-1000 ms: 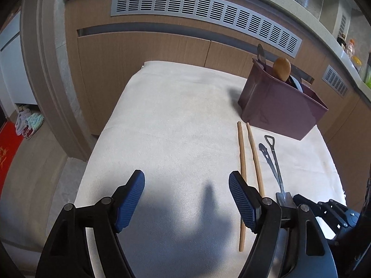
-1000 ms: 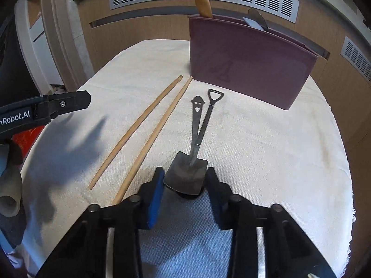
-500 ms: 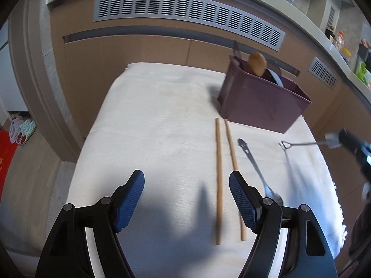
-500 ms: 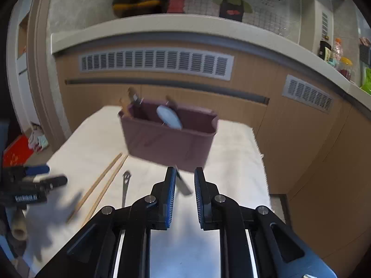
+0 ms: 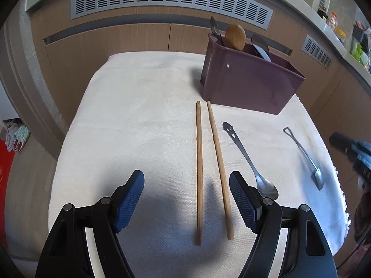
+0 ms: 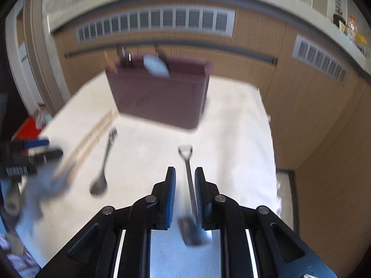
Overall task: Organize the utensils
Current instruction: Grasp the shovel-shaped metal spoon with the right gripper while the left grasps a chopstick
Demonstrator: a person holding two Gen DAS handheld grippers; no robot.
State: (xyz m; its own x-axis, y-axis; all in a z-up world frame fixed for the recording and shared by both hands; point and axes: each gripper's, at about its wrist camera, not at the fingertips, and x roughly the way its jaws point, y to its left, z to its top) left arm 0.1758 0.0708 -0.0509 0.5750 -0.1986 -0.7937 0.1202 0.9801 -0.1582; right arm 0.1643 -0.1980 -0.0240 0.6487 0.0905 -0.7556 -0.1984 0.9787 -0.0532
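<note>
A maroon utensil holder (image 5: pixel 250 83) stands at the back of the cloth-covered table (image 5: pixel 143 106), with a wooden spoon (image 5: pixel 235 37) and metal utensils in it. Two wooden chopsticks (image 5: pixel 199 162) lie side by side in front of my open, empty left gripper (image 5: pixel 186 199). A smiley-handled metal spoon (image 5: pixel 245 155) lies right of them. A small shovel-shaped spoon (image 5: pixel 303 155) lies on the cloth at the right, apart from my right gripper (image 5: pixel 347 148). In the blurred right wrist view it (image 6: pixel 189 180) lies between the slightly parted fingers of that gripper (image 6: pixel 184 185). The holder (image 6: pixel 160 92) is ahead.
Wooden cabinet fronts with grey vent grilles (image 5: pixel 171 2) stand behind the table. The table's right edge (image 6: pixel 271 153) drops to the floor close to the shovel spoon. A red mat (image 5: pixel 5 173) lies on the floor at the left.
The right gripper lifted the shovel spoon from beside the smiley spoon, carried it right, and it now lies on the cloth with the jaws parted. The left gripper shifted slightly over the chopsticks.
</note>
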